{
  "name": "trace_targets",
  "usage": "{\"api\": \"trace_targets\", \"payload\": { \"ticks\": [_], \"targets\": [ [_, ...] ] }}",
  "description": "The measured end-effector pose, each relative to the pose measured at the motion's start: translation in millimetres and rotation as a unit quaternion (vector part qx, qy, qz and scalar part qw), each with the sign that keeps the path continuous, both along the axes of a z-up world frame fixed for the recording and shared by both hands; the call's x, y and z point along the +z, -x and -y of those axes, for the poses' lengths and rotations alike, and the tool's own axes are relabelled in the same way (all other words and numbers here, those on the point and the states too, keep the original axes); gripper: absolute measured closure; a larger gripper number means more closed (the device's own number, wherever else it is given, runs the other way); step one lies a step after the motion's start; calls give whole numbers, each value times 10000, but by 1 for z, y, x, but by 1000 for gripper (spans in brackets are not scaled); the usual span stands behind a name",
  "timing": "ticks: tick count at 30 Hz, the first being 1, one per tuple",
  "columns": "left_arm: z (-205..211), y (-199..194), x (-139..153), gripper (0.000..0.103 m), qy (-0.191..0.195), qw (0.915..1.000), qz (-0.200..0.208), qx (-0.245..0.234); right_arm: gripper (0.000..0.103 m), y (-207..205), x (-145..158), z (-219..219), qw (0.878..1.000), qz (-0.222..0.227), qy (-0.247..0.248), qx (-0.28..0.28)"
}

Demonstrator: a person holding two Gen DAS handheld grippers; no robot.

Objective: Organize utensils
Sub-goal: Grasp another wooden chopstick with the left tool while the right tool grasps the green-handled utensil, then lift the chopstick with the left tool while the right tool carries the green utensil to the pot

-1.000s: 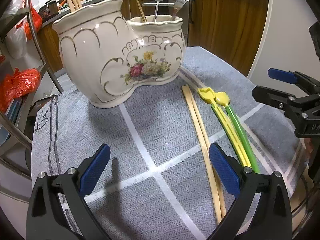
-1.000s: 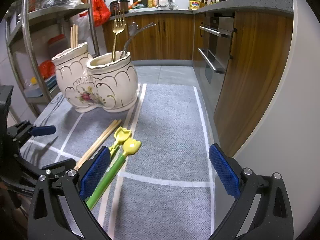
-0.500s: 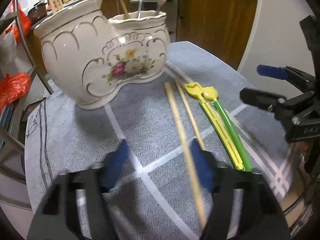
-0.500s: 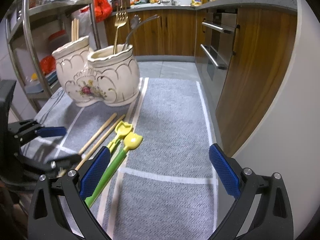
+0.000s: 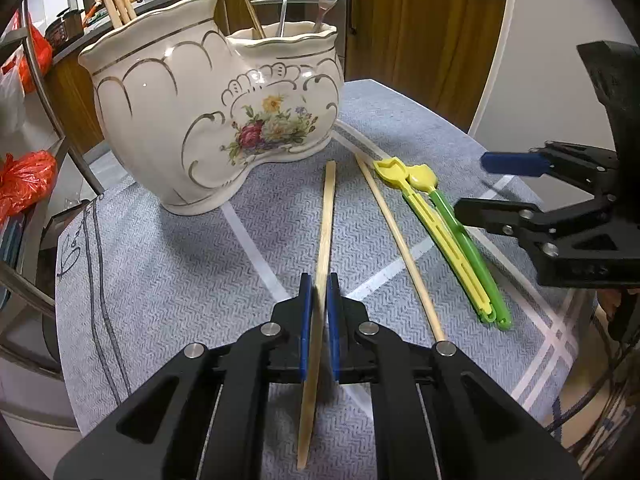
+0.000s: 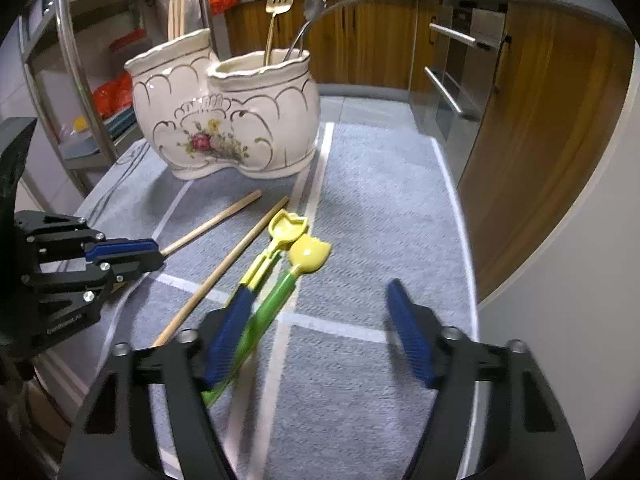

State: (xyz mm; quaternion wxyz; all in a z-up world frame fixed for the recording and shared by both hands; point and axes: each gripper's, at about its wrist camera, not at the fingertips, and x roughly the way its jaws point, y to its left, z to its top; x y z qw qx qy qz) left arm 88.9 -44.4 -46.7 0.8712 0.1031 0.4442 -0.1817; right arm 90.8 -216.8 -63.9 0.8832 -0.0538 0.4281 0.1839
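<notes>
We see our left hand-held gripper [image 5: 318, 300] clamped on one wooden chopstick [image 5: 326, 216], its far end aimed at the cream floral holder [image 5: 216, 120]. A second chopstick [image 5: 396, 236] lies on the grey cloth [image 5: 160, 280] beside yellow [image 5: 432, 224] and green [image 5: 468, 256] utensils. Our right hand-held gripper [image 5: 484, 184] hovers just beside them, its jaws closing.

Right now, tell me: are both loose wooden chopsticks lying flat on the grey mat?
No: one wooden chopstick lies on the grey mat, but the other chopstick is clamped between the left gripper's fingers.
</notes>
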Motion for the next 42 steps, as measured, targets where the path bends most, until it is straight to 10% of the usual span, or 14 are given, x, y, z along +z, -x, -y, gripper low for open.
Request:
{"api": "trace_targets", "payload": {
  "ticks": [14,30,42],
  "targets": [
    [-17,5,2,96,36,10000,-37,-10,91,-2,-3,-25,9967,-261,432,638],
    [-30,10,4,97,185,9998,-49,-26,93,-5,-3,-11,9977,-217,271,583],
    [-66,44,47,97,824,9910,1050,-133,93,11,40,5,9949,812,-363,466]
  ]
}}
